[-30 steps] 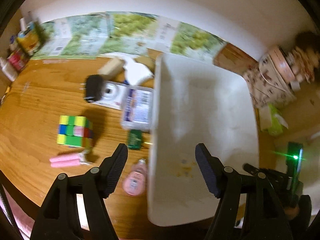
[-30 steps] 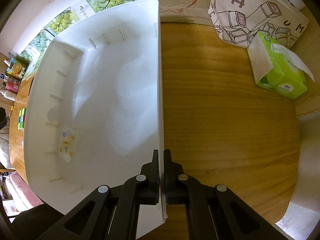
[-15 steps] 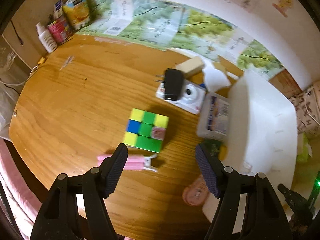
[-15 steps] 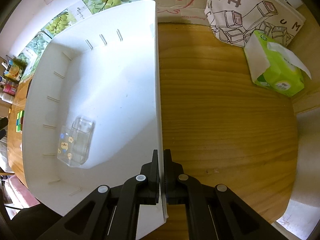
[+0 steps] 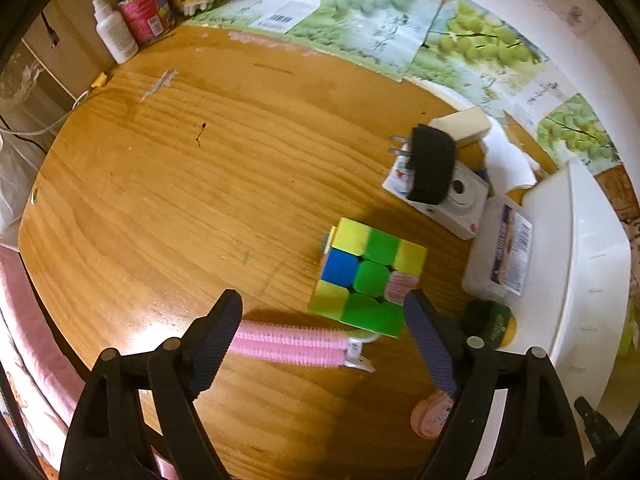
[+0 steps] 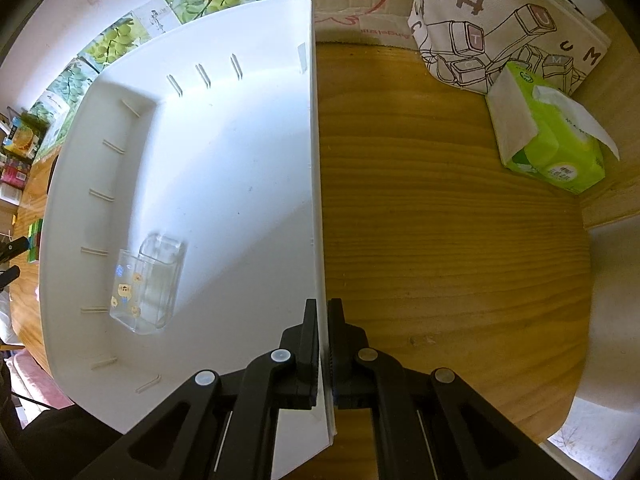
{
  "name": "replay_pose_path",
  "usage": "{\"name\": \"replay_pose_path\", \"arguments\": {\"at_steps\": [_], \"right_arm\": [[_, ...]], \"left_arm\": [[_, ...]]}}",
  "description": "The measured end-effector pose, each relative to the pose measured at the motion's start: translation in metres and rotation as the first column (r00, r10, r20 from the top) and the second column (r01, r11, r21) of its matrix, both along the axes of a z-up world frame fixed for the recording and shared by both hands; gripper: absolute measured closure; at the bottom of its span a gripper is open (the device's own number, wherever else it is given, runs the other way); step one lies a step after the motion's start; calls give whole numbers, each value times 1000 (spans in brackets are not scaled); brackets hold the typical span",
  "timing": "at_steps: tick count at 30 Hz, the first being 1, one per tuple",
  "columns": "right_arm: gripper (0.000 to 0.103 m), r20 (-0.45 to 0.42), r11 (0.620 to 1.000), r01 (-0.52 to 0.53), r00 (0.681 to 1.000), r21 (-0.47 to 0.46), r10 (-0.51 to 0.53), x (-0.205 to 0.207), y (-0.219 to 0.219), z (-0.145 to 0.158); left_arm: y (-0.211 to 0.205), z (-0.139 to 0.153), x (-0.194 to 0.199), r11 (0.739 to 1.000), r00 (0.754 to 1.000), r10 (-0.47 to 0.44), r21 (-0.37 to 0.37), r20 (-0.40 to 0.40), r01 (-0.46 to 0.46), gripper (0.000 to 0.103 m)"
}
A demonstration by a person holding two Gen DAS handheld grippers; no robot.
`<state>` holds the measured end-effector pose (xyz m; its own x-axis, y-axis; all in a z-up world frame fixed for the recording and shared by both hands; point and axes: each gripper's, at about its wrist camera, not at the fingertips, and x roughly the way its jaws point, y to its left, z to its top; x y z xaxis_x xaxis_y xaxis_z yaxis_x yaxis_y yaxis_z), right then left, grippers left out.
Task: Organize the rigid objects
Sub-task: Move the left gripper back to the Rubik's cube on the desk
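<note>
Near the worktop's front edge, the left gripper (image 5: 322, 330) hung over the puzzle cube (image 5: 370, 278), jaws widening and empty, apparently to straddle it. Beside it, the right gripper (image 6: 323, 346) clamped the white bin (image 6: 224, 128) wall, likely steadying it.

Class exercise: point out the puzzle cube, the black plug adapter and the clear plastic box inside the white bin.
puzzle cube (image 5: 370, 276), left wrist view, on the green centre square of its top face.
black plug adapter (image 5: 432, 168), left wrist view, on the middle of its body.
clear plastic box (image 6: 148, 284), right wrist view, on its transparent side.
</note>
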<state>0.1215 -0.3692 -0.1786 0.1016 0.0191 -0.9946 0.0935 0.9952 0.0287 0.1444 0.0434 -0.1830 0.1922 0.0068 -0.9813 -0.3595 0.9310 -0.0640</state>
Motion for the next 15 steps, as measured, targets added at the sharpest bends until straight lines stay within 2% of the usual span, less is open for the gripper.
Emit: {"name": "replay_pose_path", "arguments": {"at_steps": [8,15], "right_arm": [[98,-9,1000,1,1000,-3,-1,3,2,-1],[98,-21,1000,1,1000,0,-1,6,2,-5]], "left_arm": [[4,-8,6,1000,1000,22,-14,-5,-22,12],[5,-12,11,997,1000,31,-71,-6,-31,12]]}}
